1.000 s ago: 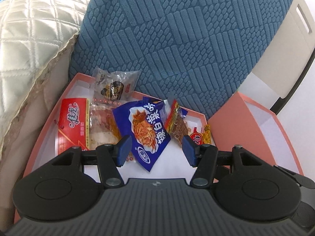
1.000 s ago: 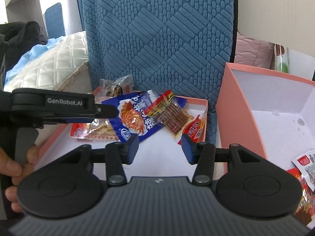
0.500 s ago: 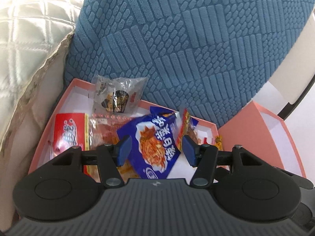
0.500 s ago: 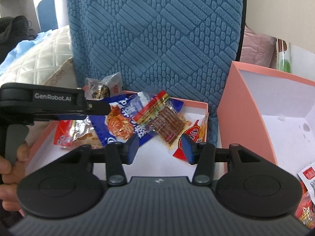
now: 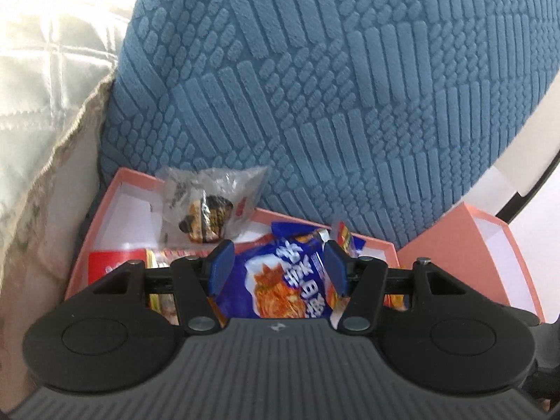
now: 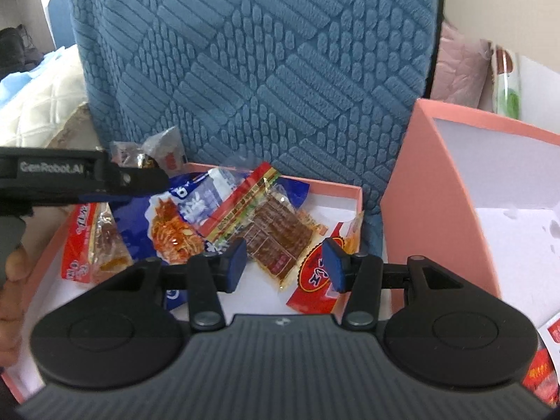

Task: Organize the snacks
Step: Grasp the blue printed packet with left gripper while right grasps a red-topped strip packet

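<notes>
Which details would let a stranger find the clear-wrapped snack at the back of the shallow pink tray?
Start at the big blue textured cushion, then drop to the shallow pink tray at its foot. Leaning against the cushion at the tray's far left edge is the clear packet: the only see-through wrapper, showing a dark-and-tan treat, unlike the printed packs nearby.

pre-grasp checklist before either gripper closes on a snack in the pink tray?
1. Left gripper open, nothing held: ok.
2. Right gripper open, nothing held: ok.
3. Left target framed: blue packet sits between the fingers in the left wrist view: ok. Contact with it: cannot tell.
4. Right target framed: clear packet of brown strips lies just ahead of the gap, overlapping the blue packet: ok, but it may drag its neighbour.
5. Clearance between grippers: the left one reaches over the tray's left side, apart from the right: ok.
6. Destination: second pink box at right is open: ok.
</notes>
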Tool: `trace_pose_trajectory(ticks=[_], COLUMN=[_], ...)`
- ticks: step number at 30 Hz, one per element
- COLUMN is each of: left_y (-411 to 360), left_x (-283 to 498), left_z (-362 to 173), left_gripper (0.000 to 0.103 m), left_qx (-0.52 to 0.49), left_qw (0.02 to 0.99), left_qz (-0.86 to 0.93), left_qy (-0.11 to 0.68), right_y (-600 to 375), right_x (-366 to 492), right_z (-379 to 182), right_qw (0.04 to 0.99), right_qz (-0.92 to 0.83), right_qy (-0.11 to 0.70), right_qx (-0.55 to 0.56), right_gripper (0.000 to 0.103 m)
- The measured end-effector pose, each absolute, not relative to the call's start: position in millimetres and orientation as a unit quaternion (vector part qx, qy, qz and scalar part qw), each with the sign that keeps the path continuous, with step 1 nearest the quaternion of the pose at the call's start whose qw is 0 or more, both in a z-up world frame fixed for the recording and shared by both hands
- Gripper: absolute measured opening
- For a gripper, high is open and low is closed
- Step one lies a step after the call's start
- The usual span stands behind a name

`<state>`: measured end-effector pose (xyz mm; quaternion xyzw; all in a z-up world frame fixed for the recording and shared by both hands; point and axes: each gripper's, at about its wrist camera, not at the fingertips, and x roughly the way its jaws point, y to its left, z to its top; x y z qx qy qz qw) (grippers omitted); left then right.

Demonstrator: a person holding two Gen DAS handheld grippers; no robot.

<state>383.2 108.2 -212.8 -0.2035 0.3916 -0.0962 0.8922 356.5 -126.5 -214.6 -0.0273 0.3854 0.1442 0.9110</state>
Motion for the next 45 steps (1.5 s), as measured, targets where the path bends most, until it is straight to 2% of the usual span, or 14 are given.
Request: trace_pose_trajectory(ticks=[6,9,13,16,21,23,26,29,30,45], left_y=[121,122,116,114,118,119,121,117,116,72], left_x=[392,400,408,413,418,416,416,414,414,413], left_z=[-214,-219,-227,-233,-241,-243,-247,-252,-253,-273], left_gripper=[0.062,0.061,0.055,0.053,0.052,0.052,0.052,0.052,0.052,0.052], left_qx=[-0.201,-0.2,-0.204,-0.209,-0.233,-0.245,-0.255,-0.254,-0.254,-0.215], left_qw=[0.896,0.891,0.879,0.873,0.862,0.858,0.851,0.846,0.844,0.841], left_qz=[-0.096,-0.109,-0.15,-0.164,-0.175,-0.182,-0.195,-0.202,-0.206,-0.223], left_qy=[0.384,0.393,0.403,0.409,0.414,0.413,0.415,0.423,0.425,0.444], right_y=[-104,-93,-78,-79,-79,-80,-82,-84,-85,-119], right_x=[366,368,369,376,379,381,383,380,380,379], right_z=[-227,-235,-246,-252,-254,-255,-257,-255,-253,-201], right_qw=[0.89,0.888,0.888,0.883,0.889,0.891,0.89,0.893,0.896,0.931], right_qz=[0.184,0.179,0.166,0.164,0.156,0.159,0.161,0.155,0.145,0.107], right_qy=[0.409,0.404,0.374,0.398,0.387,0.383,0.387,0.381,0.379,0.323], right_qx=[-0.083,-0.127,-0.208,-0.188,-0.189,-0.186,-0.178,-0.181,-0.183,-0.129], right_gripper=[0.05,0.062,0.062,0.062,0.061,0.057,0.042,0.032,0.019,0.011])
